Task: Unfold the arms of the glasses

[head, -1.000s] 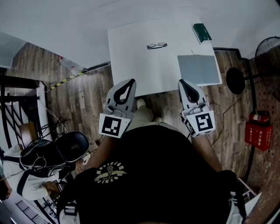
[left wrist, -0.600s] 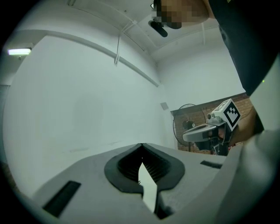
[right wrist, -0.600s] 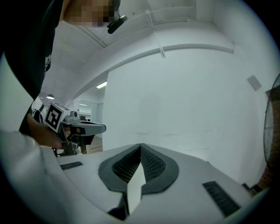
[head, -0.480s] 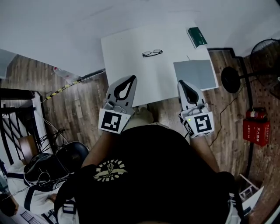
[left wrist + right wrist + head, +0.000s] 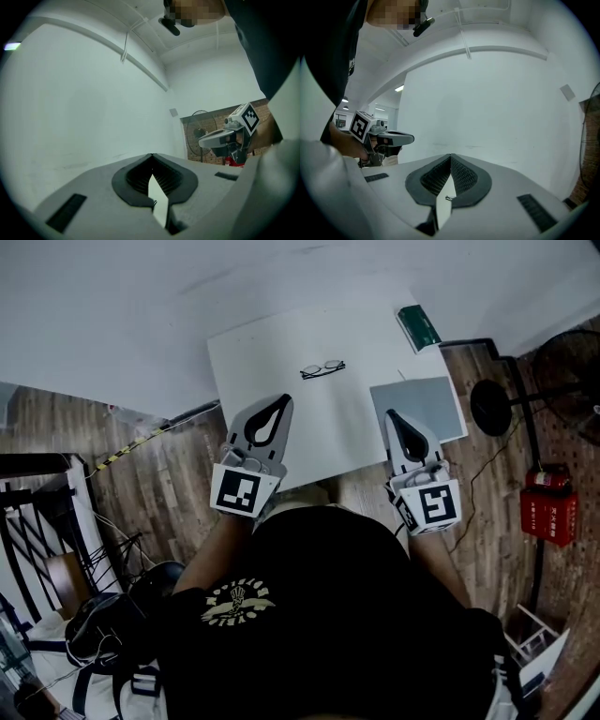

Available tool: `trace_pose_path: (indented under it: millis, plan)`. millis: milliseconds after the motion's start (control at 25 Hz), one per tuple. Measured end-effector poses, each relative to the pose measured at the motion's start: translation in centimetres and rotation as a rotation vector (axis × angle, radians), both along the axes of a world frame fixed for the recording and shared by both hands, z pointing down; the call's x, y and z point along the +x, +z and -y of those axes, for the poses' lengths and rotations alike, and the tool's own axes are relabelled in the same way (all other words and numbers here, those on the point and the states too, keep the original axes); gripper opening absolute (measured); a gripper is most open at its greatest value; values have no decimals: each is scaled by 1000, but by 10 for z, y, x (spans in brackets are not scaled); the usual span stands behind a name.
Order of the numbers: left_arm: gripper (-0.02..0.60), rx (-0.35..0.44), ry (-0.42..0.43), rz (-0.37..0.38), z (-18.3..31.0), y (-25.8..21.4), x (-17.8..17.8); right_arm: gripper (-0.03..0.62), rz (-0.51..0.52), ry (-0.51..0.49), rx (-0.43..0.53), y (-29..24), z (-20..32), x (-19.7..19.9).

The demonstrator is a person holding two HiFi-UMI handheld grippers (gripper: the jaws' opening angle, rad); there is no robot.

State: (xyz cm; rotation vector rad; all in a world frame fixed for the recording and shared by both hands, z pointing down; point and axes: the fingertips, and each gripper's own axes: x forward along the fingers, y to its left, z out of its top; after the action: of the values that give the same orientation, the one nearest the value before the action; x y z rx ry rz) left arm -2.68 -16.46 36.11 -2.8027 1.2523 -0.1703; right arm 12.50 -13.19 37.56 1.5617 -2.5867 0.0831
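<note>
White counter (image 5: 272,343) now lies under left tool (image 5: 281,400) and right tool (image 5: 393,414), both closed, empty; glasses (image 5: 322,368) nearer at twelve o'clock.

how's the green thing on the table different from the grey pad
The green thing is small, narrow and dark; the grey pad is much larger, squarish and pale. The green thing lies at the far right corner; the grey pad nearer the person. Both lie flat on the white table.
</note>
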Motion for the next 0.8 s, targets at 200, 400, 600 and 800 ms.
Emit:
trace_pose_path:
  millis: [200, 400, 600, 800]
  plan:
    - [6, -74, 15, 43, 28, 25, -7, 0, -19, 4, -27, 6, 19, -9]
    - [6, -227, 67, 91, 55, 66, -4, 0, -61, 14, -49, 7, 35, -19]
    - [6, -301, 163, 190, 76, 102, 8, 0, -104, 57, -68, 10, 51, -21]
    - [6, -316, 238, 310, 100, 148, 14, 0, -113, 102, -69, 13, 65, -24]
